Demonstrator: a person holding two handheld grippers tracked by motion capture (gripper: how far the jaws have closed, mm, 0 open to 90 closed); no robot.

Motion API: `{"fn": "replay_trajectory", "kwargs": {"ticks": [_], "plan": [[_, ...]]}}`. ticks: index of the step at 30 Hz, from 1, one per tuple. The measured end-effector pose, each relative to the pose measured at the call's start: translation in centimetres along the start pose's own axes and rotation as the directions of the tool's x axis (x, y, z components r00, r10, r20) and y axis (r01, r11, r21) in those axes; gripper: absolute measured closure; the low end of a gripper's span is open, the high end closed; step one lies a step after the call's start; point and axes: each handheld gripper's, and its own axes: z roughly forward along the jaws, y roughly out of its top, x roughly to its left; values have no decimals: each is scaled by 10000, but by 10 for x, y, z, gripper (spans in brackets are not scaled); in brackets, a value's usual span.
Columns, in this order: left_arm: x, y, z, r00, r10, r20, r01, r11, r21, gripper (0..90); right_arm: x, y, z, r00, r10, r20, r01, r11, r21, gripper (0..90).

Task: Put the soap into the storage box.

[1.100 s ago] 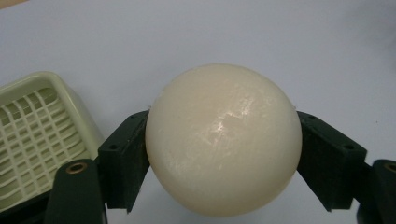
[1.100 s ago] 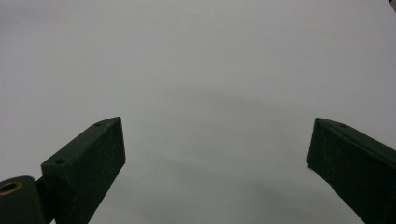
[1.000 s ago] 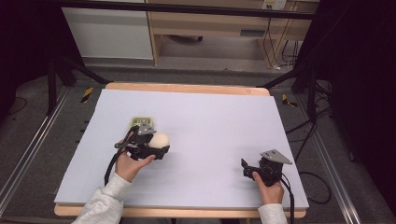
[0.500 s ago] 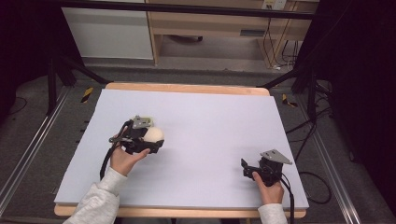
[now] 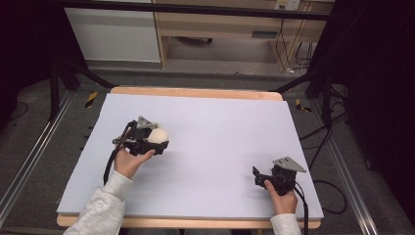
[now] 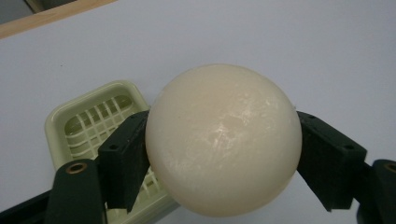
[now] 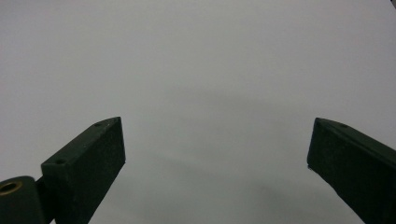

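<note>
Cream ball (image 6: 223, 140) above lavender tabletop (image 5: 220, 127)

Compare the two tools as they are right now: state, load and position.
The left tool is shut on the cream ball, above the green slotted tray; the right tool is open with nothing between its jaws. In the high view, the left tool sits farther up the table than the right tool. Both have black jaws.

My left hand-held gripper (image 5: 155, 142) has the ball (image 6: 223, 140) over the table's (image 5: 220, 127) left side, slotted tray (image 6: 88, 123) just behind; right hand-held gripper (image 5: 258, 176) sits near-right.
</note>
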Motion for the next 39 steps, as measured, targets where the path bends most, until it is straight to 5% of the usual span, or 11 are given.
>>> {"fn": "replay_trajectory", "kwargs": {"ticks": [39], "plan": [[47, -2, 19, 9907, -1000, -921, 1021, 9946, 183, 244, 1, 0, 2, 10000, -12, -79, 12, 10000, 43, 46]]}}
